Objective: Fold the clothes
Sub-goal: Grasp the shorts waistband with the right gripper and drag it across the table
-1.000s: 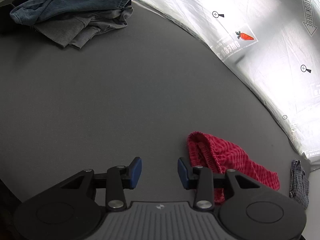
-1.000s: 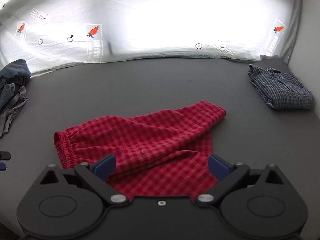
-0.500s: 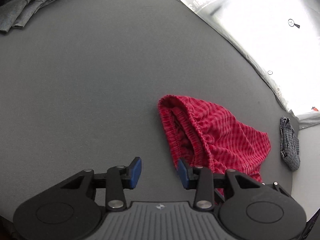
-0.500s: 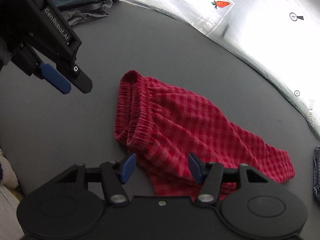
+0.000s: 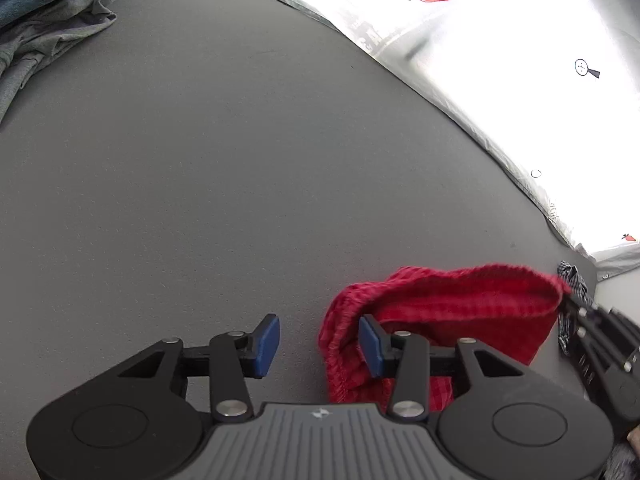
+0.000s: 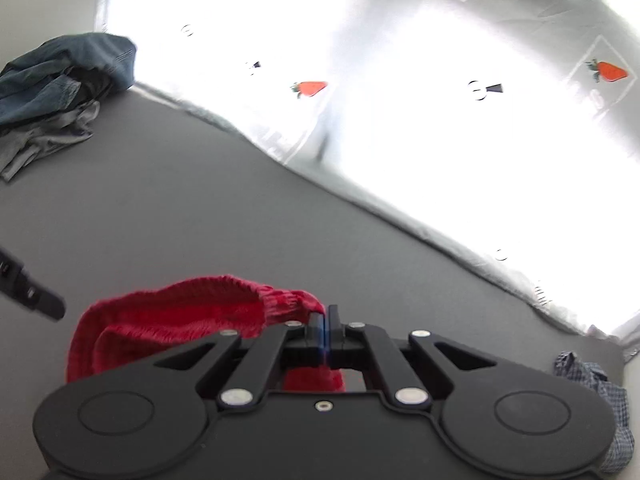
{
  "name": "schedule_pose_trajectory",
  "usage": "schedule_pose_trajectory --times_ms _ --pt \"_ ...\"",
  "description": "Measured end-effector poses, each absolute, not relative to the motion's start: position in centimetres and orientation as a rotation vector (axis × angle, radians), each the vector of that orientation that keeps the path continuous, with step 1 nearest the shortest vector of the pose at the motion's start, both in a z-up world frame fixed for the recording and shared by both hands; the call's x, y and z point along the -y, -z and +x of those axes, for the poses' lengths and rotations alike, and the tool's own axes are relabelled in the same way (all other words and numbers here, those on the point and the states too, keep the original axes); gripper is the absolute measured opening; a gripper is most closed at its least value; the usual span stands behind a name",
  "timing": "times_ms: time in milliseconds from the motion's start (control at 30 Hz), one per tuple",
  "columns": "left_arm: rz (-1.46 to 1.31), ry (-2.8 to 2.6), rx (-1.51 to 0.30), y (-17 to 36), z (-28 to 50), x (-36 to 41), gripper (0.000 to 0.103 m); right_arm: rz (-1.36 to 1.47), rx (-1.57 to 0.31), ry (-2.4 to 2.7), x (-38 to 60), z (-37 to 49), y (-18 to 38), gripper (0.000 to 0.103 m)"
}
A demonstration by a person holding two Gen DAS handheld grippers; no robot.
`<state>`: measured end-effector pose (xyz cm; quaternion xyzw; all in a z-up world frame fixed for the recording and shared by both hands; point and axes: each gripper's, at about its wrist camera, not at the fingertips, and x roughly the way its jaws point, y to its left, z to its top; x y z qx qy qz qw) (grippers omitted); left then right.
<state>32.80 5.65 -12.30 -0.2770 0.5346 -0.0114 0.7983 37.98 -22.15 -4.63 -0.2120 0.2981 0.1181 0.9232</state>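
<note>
The grey desk [image 5: 208, 168] fills most of both views, with a bright silver sheet [image 6: 420, 120] printed with carrots along its far edge. On the desk's far left corner lies a heap of denim and grey clothes [image 6: 60, 92]. The red checked shorts [image 6: 172, 320] sit on the near part of the desk, their waistband lifted off it. Past the shorts' right end lies a blue checked garment [image 6: 600, 396]. The right claw [image 6: 325, 330] is pressed together, pinching the waistband. The left claw [image 5: 318, 340] is spread, its right finger touching the waistband's other end.
</note>
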Motion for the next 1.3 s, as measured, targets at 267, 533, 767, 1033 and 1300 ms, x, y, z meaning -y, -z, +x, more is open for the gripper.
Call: schedule_pose_trajectory --times_ms 267,533,767,1033,1300 --pt "-0.574 0.041 -1.143 12.1 32.6 -5.6 0.050 -0.339 -0.644 -0.068 26.3 42.1 5.2 0.058" --pt "-0.546 0.080 -1.201 13.0 33.3 -4.7 0.051 -0.055 -0.942 -0.015 31.8 32.7 13.6 0.059" --pt "-0.476 0.165 -1.233 12.9 33.4 -2.6 0.051 0.232 -1.022 -0.329 32.0 27.7 15.1 0.055" --pt "-0.518 0.144 -1.227 12.4 30.0 -3.9 0.051 0.599 -1.167 -0.322 31.7 31.4 18.5 0.001" --pt "-0.586 0.029 -1.177 11.6 26.0 -8.5 0.051 0.467 -1.089 -0.327 24.5 32.4 12.9 0.007"
